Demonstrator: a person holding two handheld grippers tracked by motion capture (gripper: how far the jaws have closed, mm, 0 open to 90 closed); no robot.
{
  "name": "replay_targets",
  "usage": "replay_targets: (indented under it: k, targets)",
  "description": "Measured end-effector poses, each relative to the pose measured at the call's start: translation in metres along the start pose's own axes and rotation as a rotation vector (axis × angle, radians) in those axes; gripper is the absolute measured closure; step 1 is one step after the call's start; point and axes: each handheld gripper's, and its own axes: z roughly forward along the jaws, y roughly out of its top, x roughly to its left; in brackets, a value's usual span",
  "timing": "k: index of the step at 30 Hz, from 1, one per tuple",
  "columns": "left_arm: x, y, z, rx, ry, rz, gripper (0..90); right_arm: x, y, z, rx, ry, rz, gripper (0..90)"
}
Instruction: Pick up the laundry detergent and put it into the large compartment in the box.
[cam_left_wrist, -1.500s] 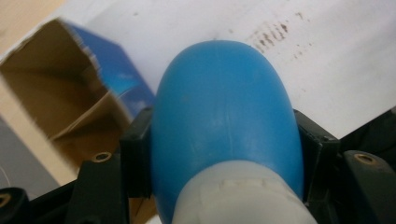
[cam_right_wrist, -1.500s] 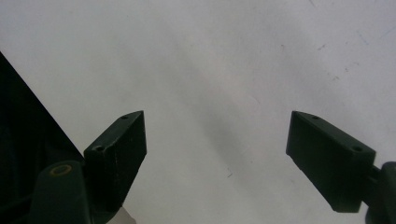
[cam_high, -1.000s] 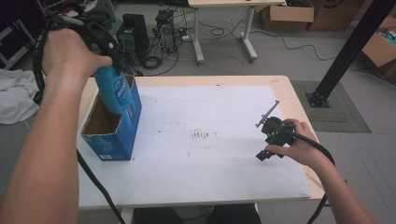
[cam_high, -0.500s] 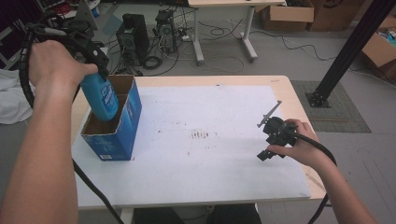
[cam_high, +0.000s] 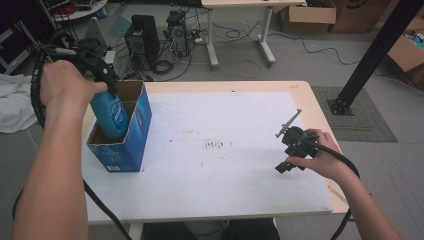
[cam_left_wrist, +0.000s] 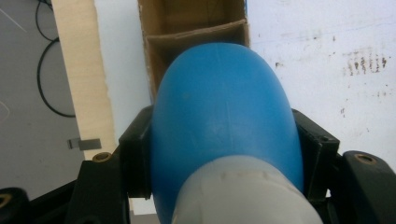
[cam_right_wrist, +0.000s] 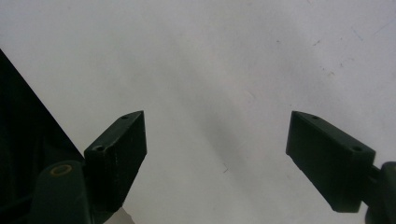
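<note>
A: Right side?
B: Right gripper (cam_high: 295, 150) sits low on the white sheet (cam_high: 240, 165) near the table's (cam_high: 320, 95) right edge, jaws spread wide, nothing between them. Right hand (cam_high: 325, 160) wraps it from behind.
A: Left?
B: Left gripper (cam_left_wrist: 224, 154) is clamped on the blue bottle (cam_high: 111, 116), jaws pressed to both sides just below its white cap (cam_left_wrist: 243, 191). Left hand (cam_high: 65, 85) holds it over the box.
A: Where's the bottle exactly?
B: Lower end inside the near compartment of the blue cardboard box (cam_high: 131, 145), upper part sticking out, tilted. Box stands at the sheet's left edge, a divider (cam_left_wrist: 196, 35) across it.
</note>
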Motion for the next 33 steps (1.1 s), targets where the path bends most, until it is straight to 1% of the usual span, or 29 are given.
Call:
replay_targets:
  k: [2, 6, 7, 8, 10, 13, 15, 17, 19, 21, 22, 23, 24, 25, 27, 28, 30, 32, 33]
  targets:
    - [0.001, 0.0, 0.005, 0.003, -0.005, -0.001, 37.7, -0.001, 0.0, 0.001, 0.001, -0.001, -0.009, 20.2]
    - [0.001, 0.0, 0.019, 0.017, -0.006, 0.002, 37.7, -0.001, -0.001, 0.001, 0.004, -0.001, 0.005, 20.2]
    - [0.002, 0.0, 0.027, 0.025, -0.006, 0.001, 37.8, -0.001, -0.001, 0.001, 0.004, -0.002, 0.005, 20.2]
    - [0.002, 0.0, 0.027, 0.025, -0.006, 0.001, 37.8, -0.001, -0.001, 0.001, 0.004, -0.002, 0.005, 20.2]
    - [0.002, 0.0, 0.035, 0.028, -0.008, -0.001, 37.8, -0.001, 0.0, 0.002, 0.005, -0.003, -0.005, 20.2]
    - [0.002, -0.001, 0.043, 0.027, -0.016, 0.004, 37.7, 0.0, -0.001, 0.001, 0.004, -0.006, 0.005, 20.2]
    - [0.001, -0.003, 0.05, 0.021, -0.018, 0.001, 37.8, -0.001, 0.0, 0.001, 0.001, -0.004, 0.002, 20.2]
    - [0.001, -0.004, 0.053, 0.024, -0.017, 0.003, 37.7, -0.001, 0.0, 0.002, 0.0, -0.005, -0.005, 20.3]
    - [0.001, -0.005, 0.057, 0.02, -0.018, 0.004, 37.7, -0.001, 0.0, 0.004, 0.012, -0.007, -0.012, 20.2]
    - [0.0, -0.006, 0.063, 0.027, -0.014, 0.01, 37.7, -0.001, 0.001, 0.006, 0.015, -0.005, -0.011, 20.3]
    - [0.0, -0.006, 0.063, 0.027, -0.014, 0.01, 37.7, -0.001, 0.001, 0.006, 0.015, -0.005, -0.011, 20.3]
    - [0.0, -0.007, 0.068, 0.033, -0.015, 0.002, 37.7, 0.0, 0.001, 0.006, 0.018, -0.009, -0.015, 20.2]
    - [0.0, -0.007, 0.068, 0.033, -0.015, 0.002, 37.7, 0.0, 0.001, 0.006, 0.018, -0.009, -0.015, 20.2]
    - [0.0, -0.007, 0.072, 0.036, -0.016, -0.002, 37.7, 0.0, 0.001, 0.006, 0.015, -0.009, -0.022, 20.3]
    - [0.001, -0.008, 0.075, 0.039, -0.015, 0.004, 37.7, 0.001, 0.001, 0.005, 0.018, -0.008, -0.013, 20.2]
    - [0.001, -0.008, 0.076, 0.04, -0.017, 0.002, 37.7, 0.0, 0.001, 0.005, 0.013, -0.01, -0.017, 20.3]
    - [0.002, -0.008, 0.081, 0.04, -0.022, -0.004, 37.7, 0.001, 0.001, 0.004, 0.017, -0.01, -0.012, 20.2]
    - [0.002, -0.009, 0.085, 0.044, -0.024, -0.003, 37.7, 0.001, 0.001, 0.004, 0.012, -0.012, -0.013, 20.3]
    - [0.002, -0.008, 0.09, 0.043, -0.03, -0.005, 37.7, 0.002, 0.0, 0.002, 0.017, -0.014, -0.009, 20.3]
